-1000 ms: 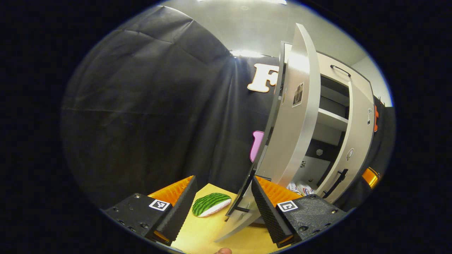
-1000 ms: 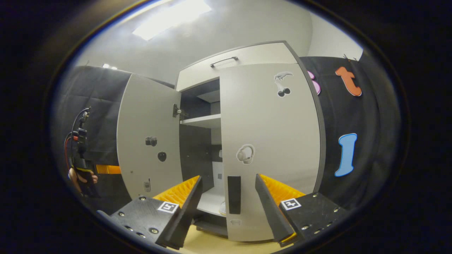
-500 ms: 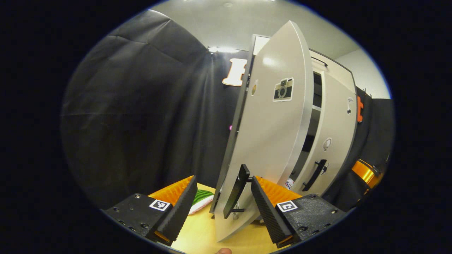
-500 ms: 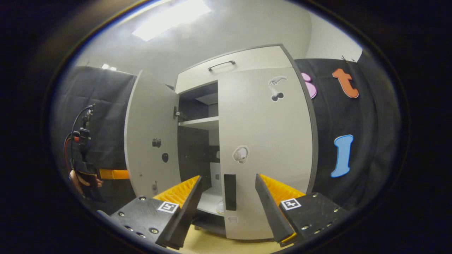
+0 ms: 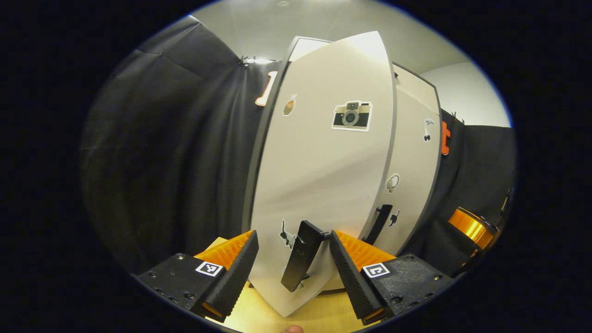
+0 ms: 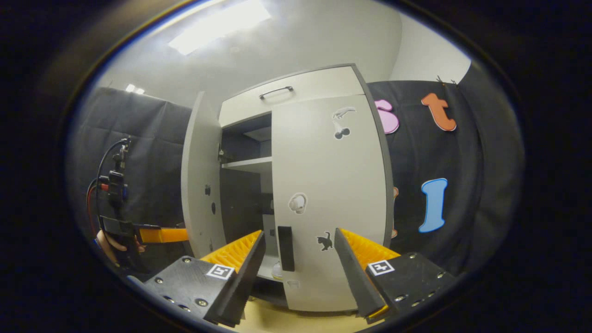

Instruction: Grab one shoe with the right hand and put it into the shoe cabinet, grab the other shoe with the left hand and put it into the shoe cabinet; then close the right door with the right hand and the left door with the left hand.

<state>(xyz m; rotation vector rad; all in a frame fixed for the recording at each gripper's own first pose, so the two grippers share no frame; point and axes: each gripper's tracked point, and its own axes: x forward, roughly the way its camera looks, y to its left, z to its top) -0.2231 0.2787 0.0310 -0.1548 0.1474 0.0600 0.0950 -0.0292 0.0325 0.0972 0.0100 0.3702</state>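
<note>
The left door (image 5: 319, 185) of the shoe cabinet (image 6: 296, 88) is partly swung toward the cabinet; in the right gripper view a dark gap with a shelf (image 6: 249, 164) stands between it and the right door (image 6: 328, 194). One second ago the left door stood nearly edge-on to the left gripper view, with the shelf and shoes visible beyond it; now its full front face with the camera sticker (image 5: 351, 115) is presented, so the closing swing is well advanced but not complete.

The left gripper (image 5: 292, 263) has its fingers spread, not clamping; the left door handle (image 5: 300, 254) stands between them, close to one finger. Contact cannot be confirmed.

The right door lies flush against the cabinet, its handle (image 6: 285, 247) ahead of the right gripper (image 6: 298, 273), whose fingers are released and hold nothing. It has drawn back slightly from the door.

One shoe (image 6: 277, 270) shows on the lower shelf, inside the cabinet behind the right door edge.
</note>
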